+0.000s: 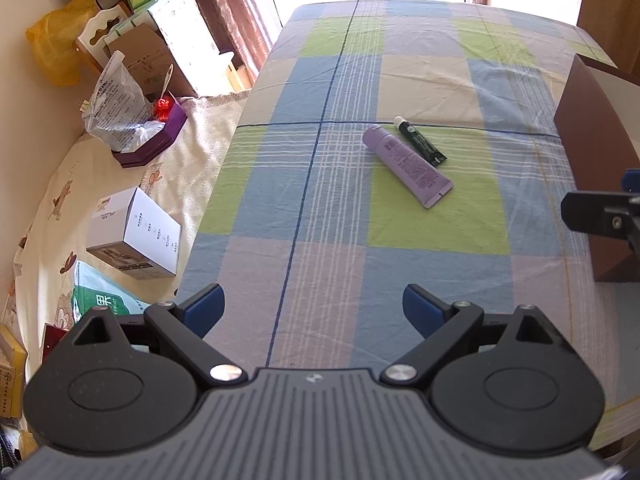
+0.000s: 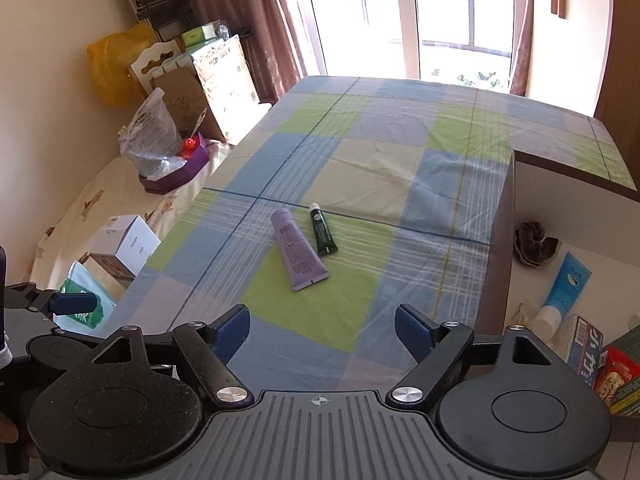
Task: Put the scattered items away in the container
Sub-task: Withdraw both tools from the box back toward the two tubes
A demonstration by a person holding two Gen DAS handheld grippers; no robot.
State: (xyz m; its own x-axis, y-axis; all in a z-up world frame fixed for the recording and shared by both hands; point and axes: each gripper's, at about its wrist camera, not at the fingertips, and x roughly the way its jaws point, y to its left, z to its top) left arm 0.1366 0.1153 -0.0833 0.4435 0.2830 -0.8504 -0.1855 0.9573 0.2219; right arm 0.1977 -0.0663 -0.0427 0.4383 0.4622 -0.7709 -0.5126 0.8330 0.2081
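A purple tube (image 1: 408, 165) (image 2: 298, 249) lies on the checked tablecloth, with a small dark green tube (image 1: 420, 141) (image 2: 322, 234) touching its right side. My left gripper (image 1: 314, 310) hangs open over the near part of the table, nothing between its fingers. My right gripper (image 2: 322, 330) is open too, well short of the tubes. At the right stands a brown box with a white inside (image 1: 588, 128) (image 2: 532, 184); it holds a blue tube (image 2: 566, 286), a dark scrunchie (image 2: 534, 242) and some small packets.
To the left, a lower surface with a cream cloth carries a white carton (image 1: 134, 236) (image 2: 126, 246), a purple tray with a plastic bag (image 1: 148, 136) (image 2: 174, 172) and a green packet (image 1: 100, 300). Cardboard boxes and a yellow bag (image 1: 60, 48) stand against the wall.
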